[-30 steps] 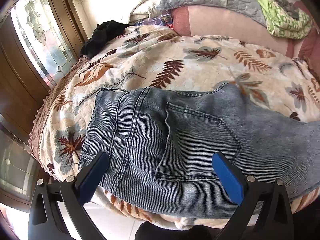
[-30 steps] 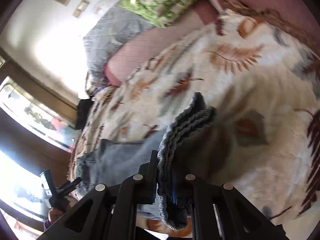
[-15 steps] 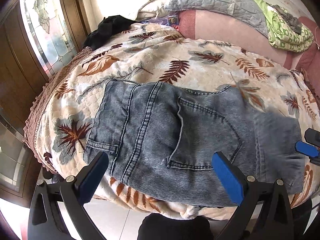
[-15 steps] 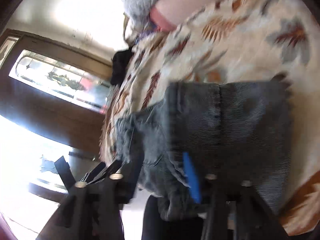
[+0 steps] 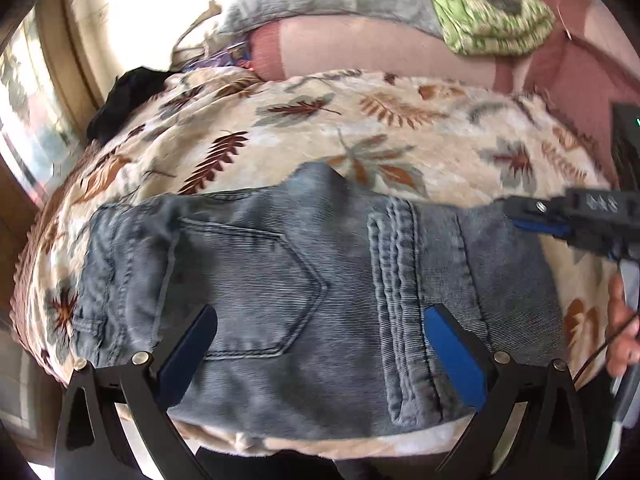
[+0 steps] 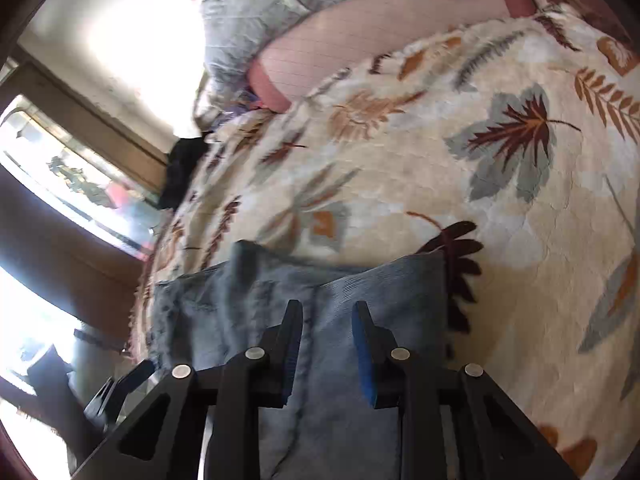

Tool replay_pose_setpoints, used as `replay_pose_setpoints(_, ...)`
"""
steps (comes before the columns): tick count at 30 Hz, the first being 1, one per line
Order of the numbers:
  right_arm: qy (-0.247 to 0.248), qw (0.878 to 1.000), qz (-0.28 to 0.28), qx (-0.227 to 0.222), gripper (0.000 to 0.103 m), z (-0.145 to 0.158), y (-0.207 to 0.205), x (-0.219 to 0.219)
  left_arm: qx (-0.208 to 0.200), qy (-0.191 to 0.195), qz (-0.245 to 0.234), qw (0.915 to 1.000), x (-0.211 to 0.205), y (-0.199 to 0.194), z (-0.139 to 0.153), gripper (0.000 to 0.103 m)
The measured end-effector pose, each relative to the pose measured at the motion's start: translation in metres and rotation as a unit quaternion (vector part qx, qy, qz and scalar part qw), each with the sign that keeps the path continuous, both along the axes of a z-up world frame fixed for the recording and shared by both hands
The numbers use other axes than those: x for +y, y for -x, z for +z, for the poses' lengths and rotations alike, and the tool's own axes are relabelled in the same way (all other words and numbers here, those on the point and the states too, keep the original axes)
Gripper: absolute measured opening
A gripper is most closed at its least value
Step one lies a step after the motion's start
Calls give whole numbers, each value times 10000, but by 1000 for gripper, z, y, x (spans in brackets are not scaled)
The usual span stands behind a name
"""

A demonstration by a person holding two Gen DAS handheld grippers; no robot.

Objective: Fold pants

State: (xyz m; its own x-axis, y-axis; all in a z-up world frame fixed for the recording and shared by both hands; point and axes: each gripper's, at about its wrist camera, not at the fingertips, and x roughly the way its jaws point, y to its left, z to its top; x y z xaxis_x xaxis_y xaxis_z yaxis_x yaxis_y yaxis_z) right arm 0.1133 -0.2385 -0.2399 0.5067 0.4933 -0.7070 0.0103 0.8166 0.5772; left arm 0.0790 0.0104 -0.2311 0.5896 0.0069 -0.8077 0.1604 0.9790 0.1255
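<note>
Currently one pair of jeans (image 5: 304,288), folded, flat on leaf-print bedspread (image 5: 400,120) near its front edge. Two grippers over jeans: left gripper (image 5: 320,348) wide open, holding nothing; right gripper (image 6: 326,344) narrowly parted, closing, nothing pinched between pads.

A leaf-print quilt (image 5: 304,128) covers the bed. At its far edge lie a black garment (image 5: 128,96), a grey quilted pillow (image 5: 320,4) and folded green bedding (image 5: 492,20). A stained-glass window (image 6: 84,192) stands beside.
</note>
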Motion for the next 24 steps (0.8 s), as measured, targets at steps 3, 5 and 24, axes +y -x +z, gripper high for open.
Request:
replay_pose_setpoints(3, 70, 9987, 134, 492, 24, -38, -26, -2, 250, -742, 107, 9969, -15, -11, -40, 103)
replay_pose_setpoints(5, -20, 9991, -10, 414, 15, -43, -28, -9, 277, -301, 237, 9989, -2, -9, -35, 103)
replay_pose_setpoints(24, 548, 9795, 1936, -134, 21, -31, 59, 148, -61, 603, 3020, 9514, 297, 80, 13, 103)
